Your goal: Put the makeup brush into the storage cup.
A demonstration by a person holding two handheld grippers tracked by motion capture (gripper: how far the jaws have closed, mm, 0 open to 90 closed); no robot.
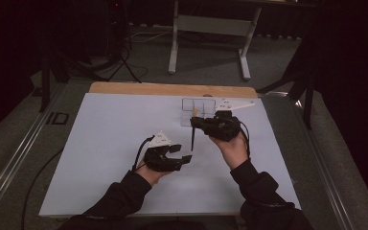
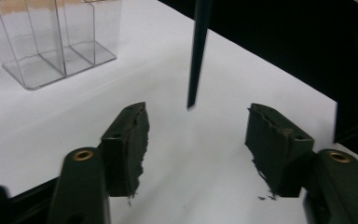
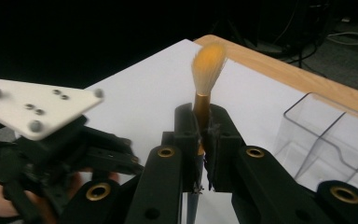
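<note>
At the near edge of the white table (image 1: 100,158), my left claw (image 1: 181,153) stands open with nothing between its jaws, the dark tip of the brush (image 2: 196,60) hanging just ahead of it and clear of both pads (image 2: 131,140). A little farther on, my right claw (image 1: 195,122) is clamped on the brush (image 3: 204,100) just below the ferrule, the handle pointing down toward the table and the orange-tinted bristles rising past the jaws. The handover looks done on my side, so the step in hand, as I judge it, is to carry the brush to the clear holder (image 1: 197,111) that sits just beyond the right claw, near the wooden far edge (image 1: 172,89). To do it well I should draw the left claw back and low, so that it cannot knock the handle as the brush moves. The right grip is thin and near one end, so the long handle could swing; a slow, level move would keep it steady. The holder has several compartments divided by clear walls (image 2: 60,42), hard to read against the white surface, so I should line up over one opening before lowering. Whether the brush goes in handle first or bristles first, I cannot tell; handle first needs the least turning of the wrist. Ease the jaws apart once the brush rests inside.
</note>
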